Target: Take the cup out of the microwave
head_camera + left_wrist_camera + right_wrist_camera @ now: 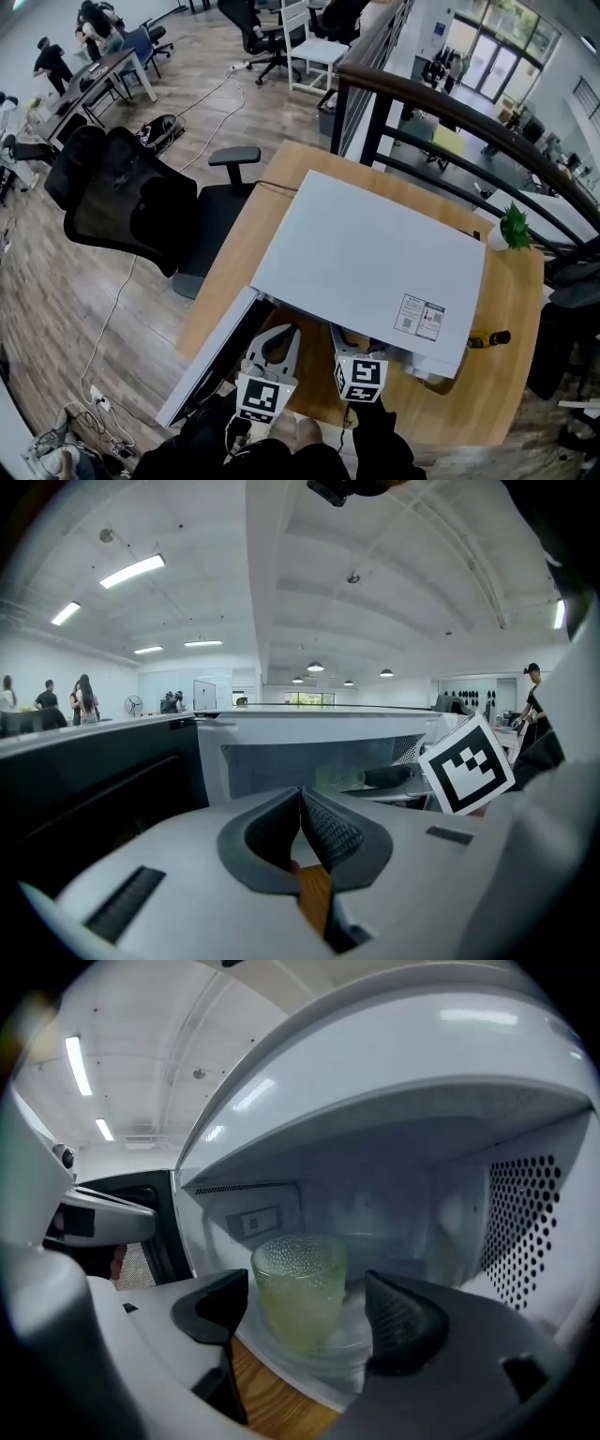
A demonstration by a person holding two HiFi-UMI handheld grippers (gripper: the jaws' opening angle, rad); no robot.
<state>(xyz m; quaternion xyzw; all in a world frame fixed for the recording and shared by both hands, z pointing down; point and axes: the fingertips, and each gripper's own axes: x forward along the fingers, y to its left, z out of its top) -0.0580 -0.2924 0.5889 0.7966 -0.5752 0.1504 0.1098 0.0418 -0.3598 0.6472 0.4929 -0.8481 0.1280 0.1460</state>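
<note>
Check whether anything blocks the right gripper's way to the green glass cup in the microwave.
Nothing visible does. The white microwave door hangs open at the left, and the textured green glass cup stands on the glass turntable straight ahead of the right gripper, whose open jaws do not touch it.

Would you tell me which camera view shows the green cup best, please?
The right gripper view: the cup stands inside the microwave, close and unobstructed. The left gripper view shows it small and faint; in the head view the microwave's top hides it.

Left gripper (301, 803) — jaws together, microwave (309, 728) ahead
</note>
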